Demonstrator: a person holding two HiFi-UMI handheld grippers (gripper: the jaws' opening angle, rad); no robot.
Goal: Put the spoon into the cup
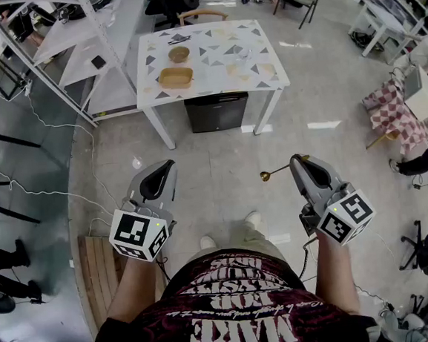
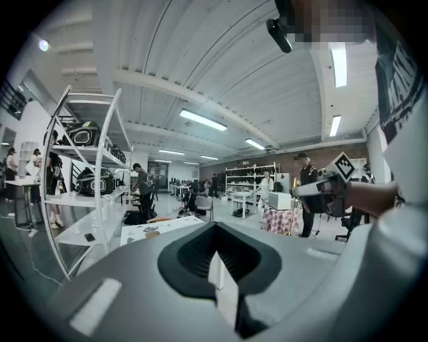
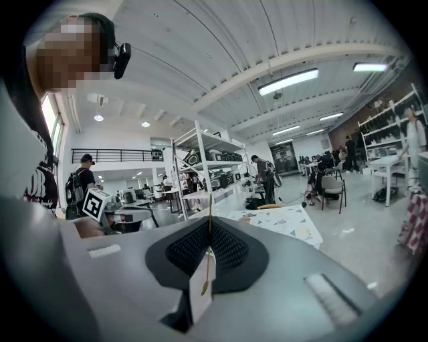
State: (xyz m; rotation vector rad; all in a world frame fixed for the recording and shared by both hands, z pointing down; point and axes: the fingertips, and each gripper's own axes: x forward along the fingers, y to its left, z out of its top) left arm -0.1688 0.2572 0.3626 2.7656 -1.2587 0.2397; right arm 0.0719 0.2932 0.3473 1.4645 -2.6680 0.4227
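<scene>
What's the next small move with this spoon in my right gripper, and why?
Probably step forward toward the patterned table, keeping the right gripper shut on the gold spoon. The table stands well ahead of the spoon, likely out of reach from here, and no cup can be made out on it from the head view at this distance.

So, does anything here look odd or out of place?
Only the spoon: it juts sideways from the shut right gripper above the floor, far from the table. Nothing looks spilled or broken.
</scene>
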